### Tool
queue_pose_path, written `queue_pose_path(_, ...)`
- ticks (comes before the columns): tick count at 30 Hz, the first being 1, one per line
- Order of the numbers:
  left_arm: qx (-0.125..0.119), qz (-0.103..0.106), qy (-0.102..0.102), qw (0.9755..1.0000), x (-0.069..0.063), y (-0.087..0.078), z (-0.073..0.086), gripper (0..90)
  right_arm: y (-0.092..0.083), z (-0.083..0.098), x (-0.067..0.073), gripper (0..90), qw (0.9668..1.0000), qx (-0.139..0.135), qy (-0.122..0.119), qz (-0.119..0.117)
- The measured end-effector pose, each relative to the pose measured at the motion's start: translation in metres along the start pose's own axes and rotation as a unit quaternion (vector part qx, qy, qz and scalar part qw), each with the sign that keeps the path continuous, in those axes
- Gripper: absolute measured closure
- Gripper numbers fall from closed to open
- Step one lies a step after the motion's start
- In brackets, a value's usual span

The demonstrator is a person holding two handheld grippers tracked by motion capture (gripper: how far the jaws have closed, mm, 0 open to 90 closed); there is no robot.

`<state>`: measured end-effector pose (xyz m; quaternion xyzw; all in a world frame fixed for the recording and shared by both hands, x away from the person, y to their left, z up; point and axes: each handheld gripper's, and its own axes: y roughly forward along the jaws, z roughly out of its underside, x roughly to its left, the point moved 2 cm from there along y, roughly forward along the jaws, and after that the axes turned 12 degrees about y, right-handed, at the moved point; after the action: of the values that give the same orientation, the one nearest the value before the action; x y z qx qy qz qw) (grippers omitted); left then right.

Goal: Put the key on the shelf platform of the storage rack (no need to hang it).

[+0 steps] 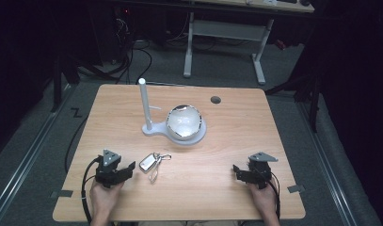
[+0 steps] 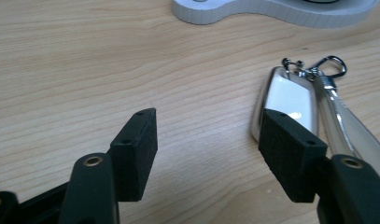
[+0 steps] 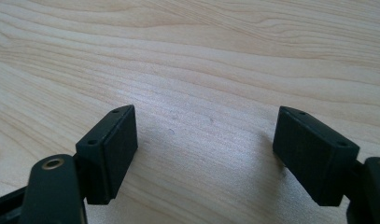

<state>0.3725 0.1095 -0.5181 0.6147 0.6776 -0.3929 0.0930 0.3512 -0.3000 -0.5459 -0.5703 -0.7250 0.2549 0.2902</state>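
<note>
Your left gripper sat near the front-left of the table in the high view, jaws spread and empty, with the key fob just beside it to the right. A loop of strap or ring trailed off the key fob toward you, and behind it stood the white stand with its upright post and a shiny bowl. Your right gripper rested well apart on the other side, also released and holding nothing. The risk was that a sweep from the left could shove the key fob sideways across the smooth wood rather than catch it.

From the left gripper view, your left gripper pointed at bare wood, and the key fob lay partly behind the right-hand jaw, not between the two. Closing there would likely have pinched only an edge, or the clip, and the thing could have flipped or slid off. I could not tell whether that jaw touched the key fob.

From the right gripper view, your right gripper stood wide over bare table, too far off to steady anything.
</note>
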Motion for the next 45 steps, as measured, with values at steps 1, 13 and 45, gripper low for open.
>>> queue_pose_path(1,0.001,0.0,-0.005,1.0,-0.002,-0.001,0.0,38.1,0.0,0.0,0.0,22.3,1.0,0.0,0.0,0.0)
queue_pose_path(13,0.032,0.032,-0.014,0.9989,-0.022,-0.018,0.005,35.8,0.0,0.0,0.0,22.3,1.0,0.0,0.0,0.0)
queue_pose_path(45,0.087,0.055,0.036,0.994,-0.058,-0.026,0.06,41.3,0.0,0.0,0.0,22.3,1.0,0.001,0.0,0.0)
